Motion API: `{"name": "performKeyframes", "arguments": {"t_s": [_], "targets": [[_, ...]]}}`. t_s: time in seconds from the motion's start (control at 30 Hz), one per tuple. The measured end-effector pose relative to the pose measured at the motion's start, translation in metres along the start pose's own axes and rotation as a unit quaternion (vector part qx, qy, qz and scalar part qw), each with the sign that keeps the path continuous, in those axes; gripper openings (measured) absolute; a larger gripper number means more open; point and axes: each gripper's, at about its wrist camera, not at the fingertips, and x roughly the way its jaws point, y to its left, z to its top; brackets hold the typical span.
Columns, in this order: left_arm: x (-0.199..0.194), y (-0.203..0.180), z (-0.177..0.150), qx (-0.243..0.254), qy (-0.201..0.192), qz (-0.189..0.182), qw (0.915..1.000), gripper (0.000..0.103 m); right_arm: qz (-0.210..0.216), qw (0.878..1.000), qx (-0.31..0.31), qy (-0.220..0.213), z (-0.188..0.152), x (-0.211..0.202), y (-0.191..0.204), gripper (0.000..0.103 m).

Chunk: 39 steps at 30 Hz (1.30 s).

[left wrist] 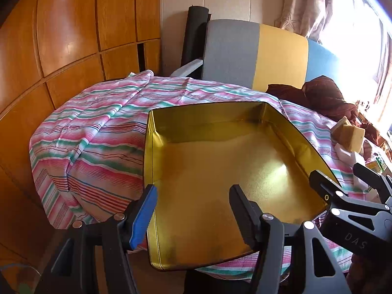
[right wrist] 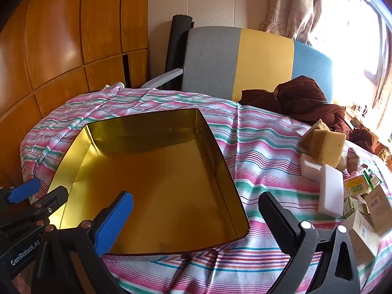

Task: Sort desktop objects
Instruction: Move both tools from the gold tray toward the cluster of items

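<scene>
An empty gold tin box [left wrist: 208, 171] [right wrist: 156, 183] sits on the striped cloth. My left gripper [left wrist: 193, 210] is open over the tin's near-left corner, its blue finger outside the left wall and its black finger inside. My right gripper [right wrist: 196, 220] is open over the near-right corner, blue finger inside the tin and black finger outside above the cloth. Each gripper shows in the other's view: the right gripper [left wrist: 343, 178], the left gripper [right wrist: 40, 192]. Yellow sponges [right wrist: 325, 144] [left wrist: 350, 137], white foam blocks [right wrist: 330, 191] and small printed boxes [right wrist: 360, 186] lie to the right.
The striped cloth [right wrist: 257, 147] covers a rounded table. A grey, yellow and blue chair back [right wrist: 245, 61] stands behind it, with a dark brown garment [right wrist: 306, 98] at the far right. Wooden panels [right wrist: 61, 36] line the left; cardboard cartons [right wrist: 377, 205] sit at the right edge.
</scene>
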Motion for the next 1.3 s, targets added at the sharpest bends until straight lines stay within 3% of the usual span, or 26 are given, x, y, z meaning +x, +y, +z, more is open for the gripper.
{"name": "performKeyframes", "arguments": {"t_s": [0.2,0.27,0.4,0.67,0.87,1.03,1.2,1.3], "targets": [[-0.004,-0.006,-0.006,0.005,-0.015,0.008,0.9998,0.062,-0.003,1.0,-0.002,-0.004,-0.001,-0.001,0.003,0.103],[0.002,0.001,-0.002,-0.001,0.002,-0.007,1.0,0.062,-0.001,1.0,0.0,-0.005,0.0,-0.002,0.001,0.103],[0.007,-0.004,-0.002,0.008,0.011,-0.002,0.9999,0.062,0.003,1.0,0.005,-0.016,-0.004,-0.006,-0.002,0.103],[0.006,-0.015,-0.003,0.028,0.008,-0.009,0.9995,0.062,0.015,0.999,0.016,-0.041,-0.01,-0.015,-0.02,0.103],[0.006,-0.025,-0.011,0.037,0.021,-0.07,0.9966,0.062,0.021,0.998,0.027,-0.057,-0.019,-0.023,-0.044,0.103],[0.001,-0.053,-0.017,0.068,0.025,-0.134,0.9884,0.062,0.025,0.996,0.048,-0.066,-0.038,-0.033,-0.081,0.103],[-0.012,-0.094,-0.021,0.115,0.025,-0.207,0.9712,0.063,0.012,0.993,0.097,-0.066,-0.065,-0.05,-0.139,0.103],[-0.011,-0.122,-0.02,0.128,0.048,-0.244,0.9601,0.064,0.003,0.99,0.127,-0.067,-0.081,-0.061,-0.174,0.103]]}}
